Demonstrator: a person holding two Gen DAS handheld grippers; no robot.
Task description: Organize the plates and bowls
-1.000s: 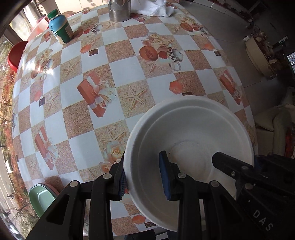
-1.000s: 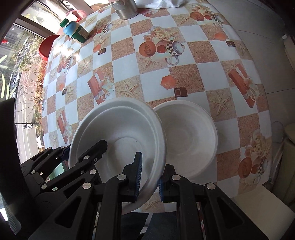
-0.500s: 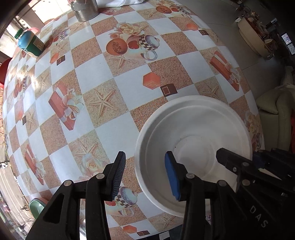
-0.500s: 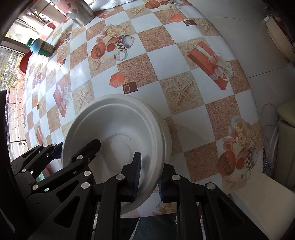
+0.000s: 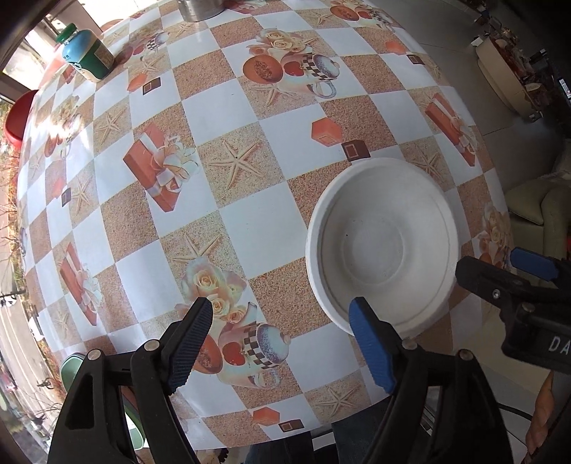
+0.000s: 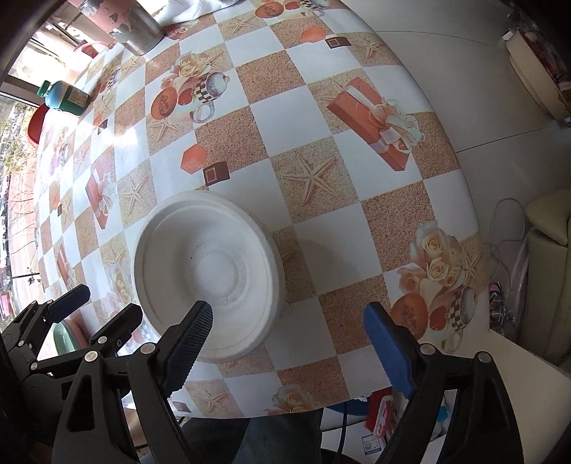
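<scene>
A stack of white bowls stands on the patterned table near its front edge. It shows in the right wrist view too. My left gripper is open and empty, raised just left of the bowls, its right finger over the near rim. My right gripper is open and empty, its left finger over the bowls' near rim. The right gripper's fingers also show at the right of the left wrist view. The left gripper's fingers show at the lower left of the right wrist view.
A green-capped bottle and a metal pot stand at the far side of the table. A green stool and a red stool stand by the left edge. A sofa is on the right.
Both grippers have opened, let go of the white bowl and pulled back. The upper bowl now rests nested in the other one on the table.
</scene>
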